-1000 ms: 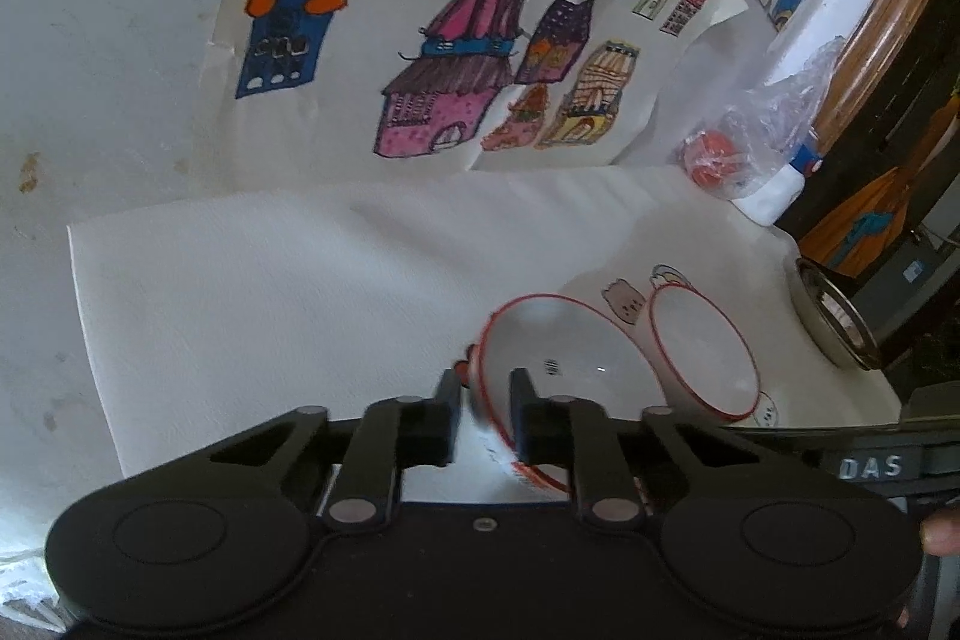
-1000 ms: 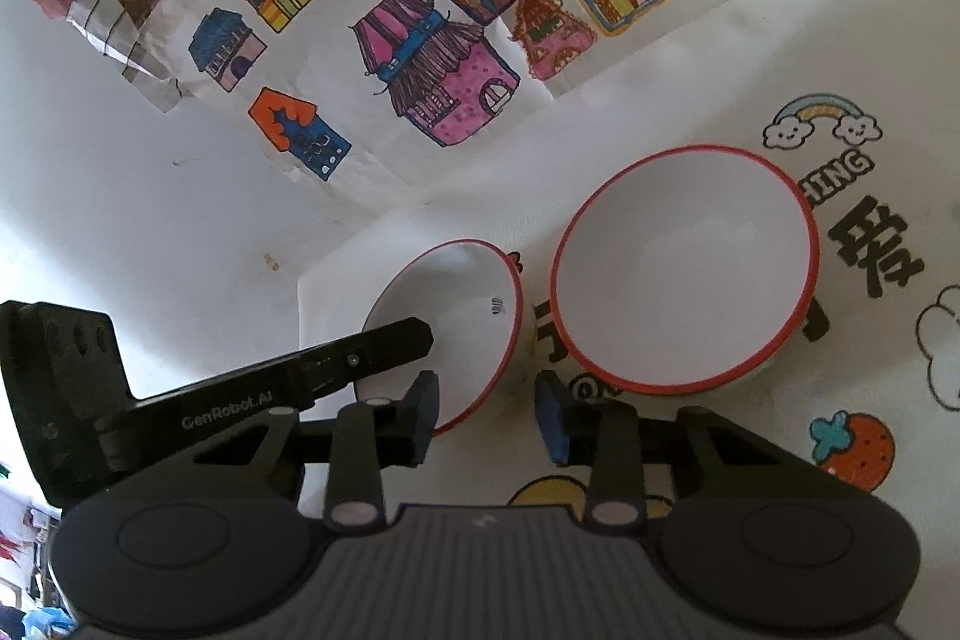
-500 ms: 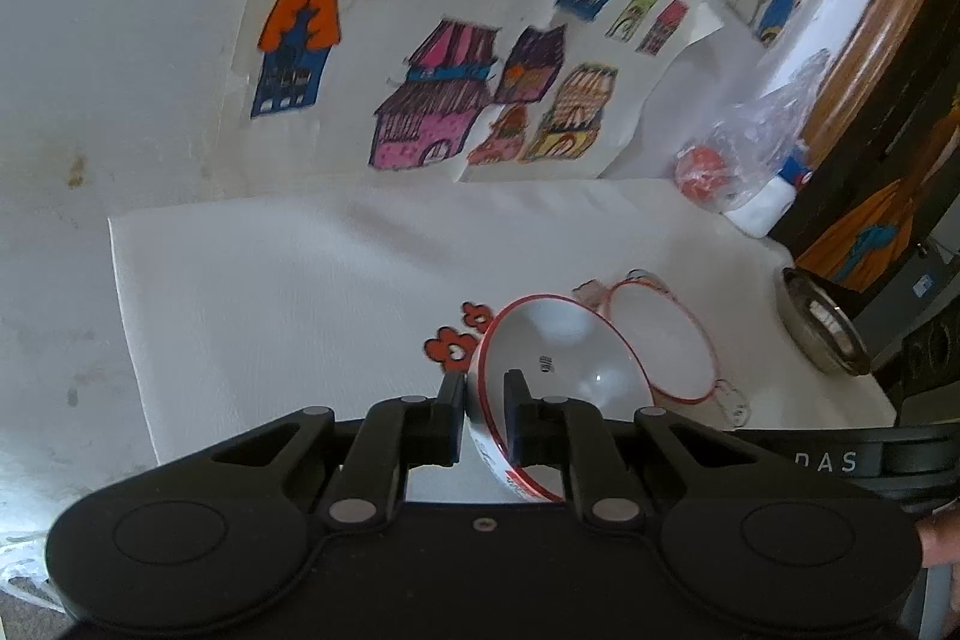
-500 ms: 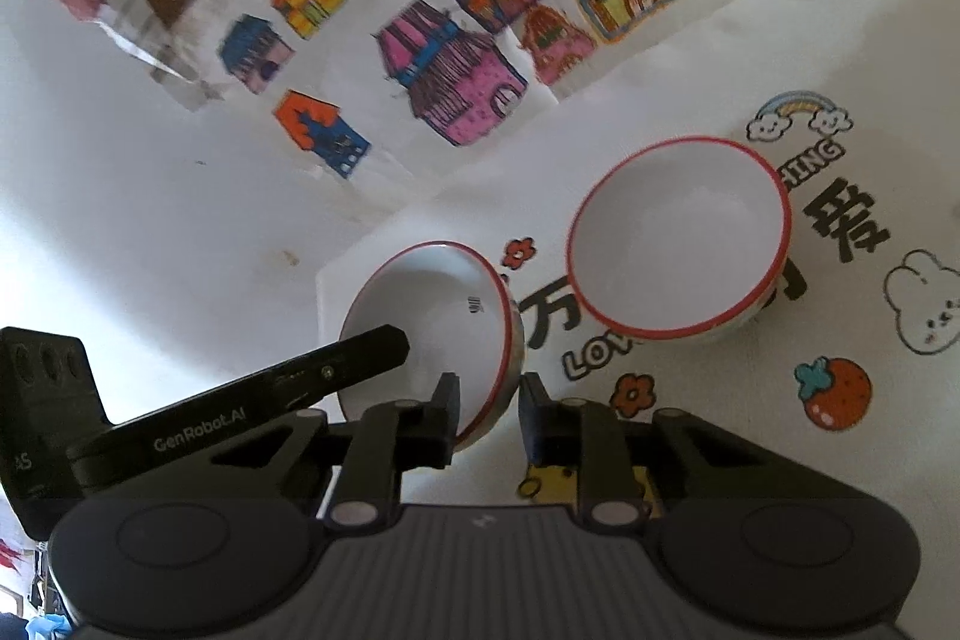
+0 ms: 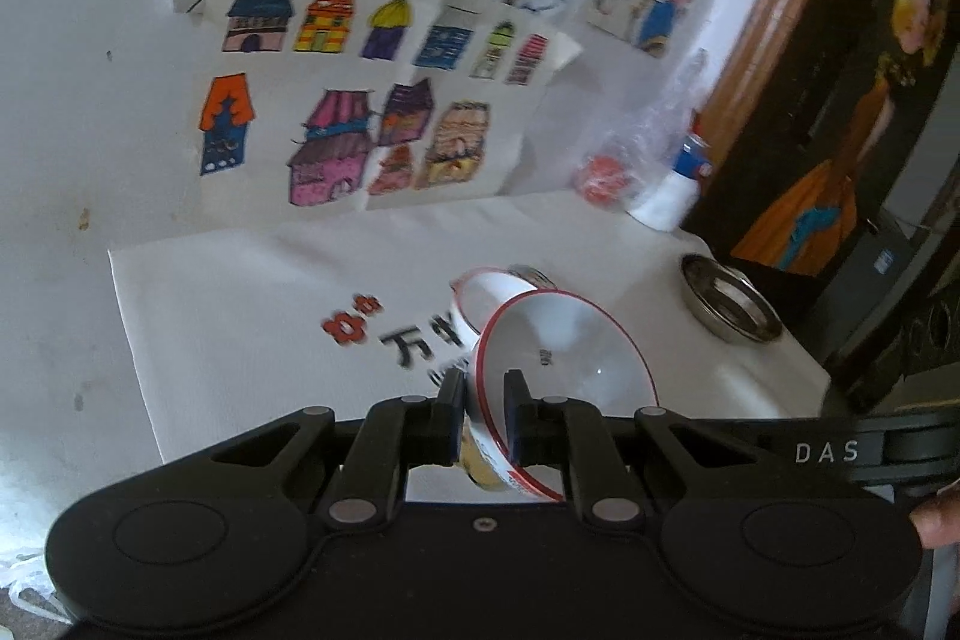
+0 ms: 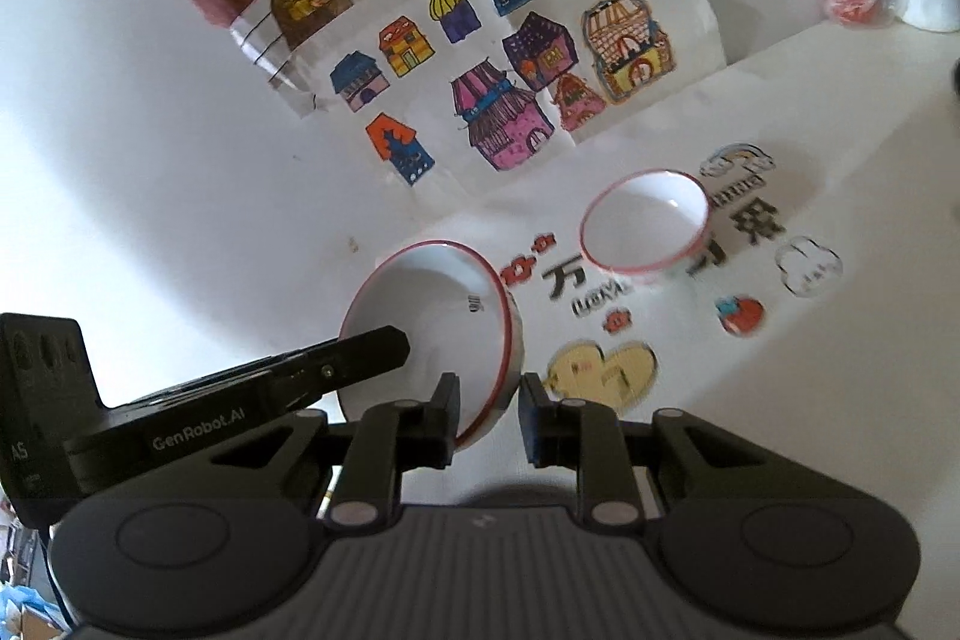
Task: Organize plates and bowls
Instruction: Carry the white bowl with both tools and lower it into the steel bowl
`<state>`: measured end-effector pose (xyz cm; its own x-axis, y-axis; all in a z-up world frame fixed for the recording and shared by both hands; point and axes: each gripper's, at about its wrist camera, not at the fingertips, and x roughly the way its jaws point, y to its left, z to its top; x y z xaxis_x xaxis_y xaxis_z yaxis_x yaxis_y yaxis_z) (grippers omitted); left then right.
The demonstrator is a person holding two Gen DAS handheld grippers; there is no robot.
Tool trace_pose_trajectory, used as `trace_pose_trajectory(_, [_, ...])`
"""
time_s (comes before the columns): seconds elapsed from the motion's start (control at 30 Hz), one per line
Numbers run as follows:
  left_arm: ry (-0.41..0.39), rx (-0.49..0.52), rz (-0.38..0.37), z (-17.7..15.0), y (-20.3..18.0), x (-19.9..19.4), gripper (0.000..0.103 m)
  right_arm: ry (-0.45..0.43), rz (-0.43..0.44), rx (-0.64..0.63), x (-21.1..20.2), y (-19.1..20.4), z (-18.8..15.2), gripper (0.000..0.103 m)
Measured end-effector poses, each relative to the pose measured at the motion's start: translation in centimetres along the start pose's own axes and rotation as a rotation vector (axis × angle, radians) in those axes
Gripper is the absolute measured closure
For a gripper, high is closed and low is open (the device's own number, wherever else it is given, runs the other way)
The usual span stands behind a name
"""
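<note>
A white bowl with a red rim [image 5: 570, 352] [image 6: 420, 298] hangs tilted above the printed tablecloth [image 6: 600, 370]. My left gripper [image 5: 483, 418] is shut on its near rim, and one of its fingers [image 6: 360, 352] reaches across the bowl in the right wrist view. My right gripper [image 6: 485, 418] is closed down on the opposite rim, one finger inside the bowl and one outside. A second, matching bowl [image 6: 642, 226] [image 5: 498, 292] stands upright on the cloth farther back, partly hidden behind the held one in the left wrist view.
A steel dish [image 5: 729, 307] sits at the cloth's right end by a dark cabinet. A plastic bag with something red [image 5: 606, 172] and a white bottle [image 5: 672, 196] stand at the back right. Coloured drawings [image 5: 360, 130] hang on the wall behind.
The right gripper narrowed onto the bowl's rim a second ago. Both grippers then rose and drew back with the bowl, so the second bowl and the cloth look farther off.
</note>
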<state>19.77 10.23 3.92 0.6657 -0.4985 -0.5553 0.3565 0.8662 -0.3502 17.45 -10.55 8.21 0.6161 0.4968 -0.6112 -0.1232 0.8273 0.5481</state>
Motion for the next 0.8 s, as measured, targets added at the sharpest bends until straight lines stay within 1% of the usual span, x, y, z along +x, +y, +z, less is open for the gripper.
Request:
trace_pose_trajectory(0.13, [0.023,0.013,-0.020,-2.0,-1.6,-1.3,0.089,0.022,-0.019,-0.004,-1.7,-0.1,-2.0,0.078])
trace_pose_trajectory(0.27, [0.056,0.016,-0.032,-4.0,-2.4,-1.9,0.089,0.060,-0.043,-0.012,-2.6,-0.4,-3.9,0.078])
trace_pose_trajectory(0.5, [0.137,0.039,-0.019,-6.6,-3.4,-1.8,0.089,0.175,-0.114,-0.069,-1.9,-0.3,-6.1,0.078])
trace_pose_trajectory(0.63, [0.176,0.062,0.000,-7.4,-3.7,-1.6,0.089,0.231,-0.142,-0.117,-1.5,0.1,-6.6,0.078])
trace_pose_trajectory(0.8, [0.240,0.098,0.022,-8.0,-4.1,-1.1,0.089,0.297,-0.184,-0.194,-0.9,0.9,-6.3,0.078])
